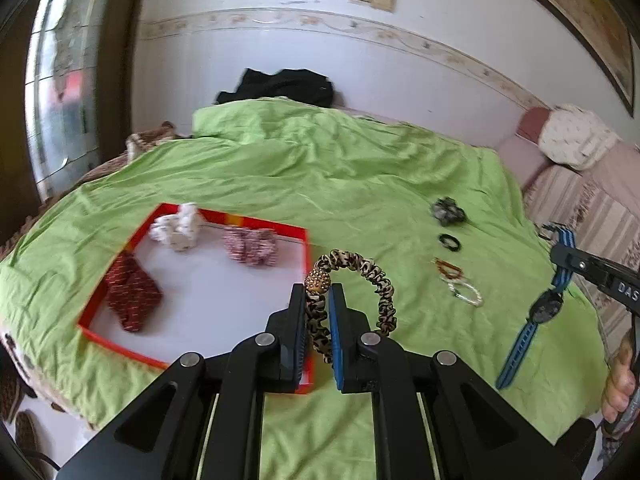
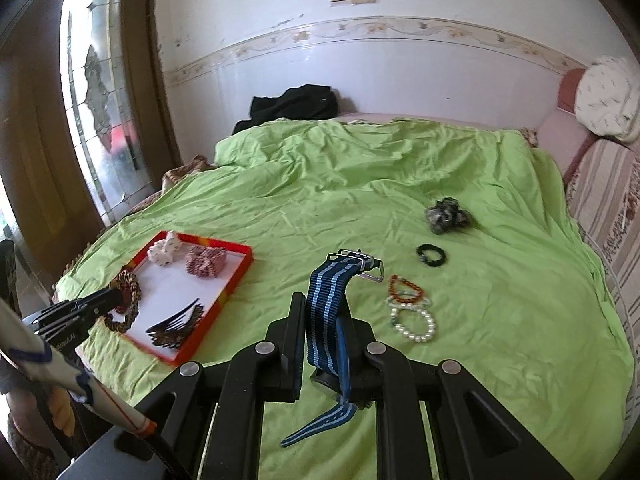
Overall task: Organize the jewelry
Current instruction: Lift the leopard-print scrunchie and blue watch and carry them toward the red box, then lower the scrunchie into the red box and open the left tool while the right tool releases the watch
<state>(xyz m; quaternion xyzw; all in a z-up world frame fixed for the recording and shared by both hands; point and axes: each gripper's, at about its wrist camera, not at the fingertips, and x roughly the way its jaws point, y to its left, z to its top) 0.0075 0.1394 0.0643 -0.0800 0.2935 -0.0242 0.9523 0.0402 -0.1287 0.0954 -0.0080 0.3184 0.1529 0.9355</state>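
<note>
Leopard-print scrunchie clamped in left hand-held gripper beside red tray; blue striped watch clamped in right hand-held gripper.

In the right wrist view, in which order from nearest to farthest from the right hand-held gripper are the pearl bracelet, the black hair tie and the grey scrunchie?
From the right hand-held gripper:
1. Pearl bracelet, just right of it.
2. Black hair tie, farther back, right.
3. Grey scrunchie, farthest back, right.
</note>
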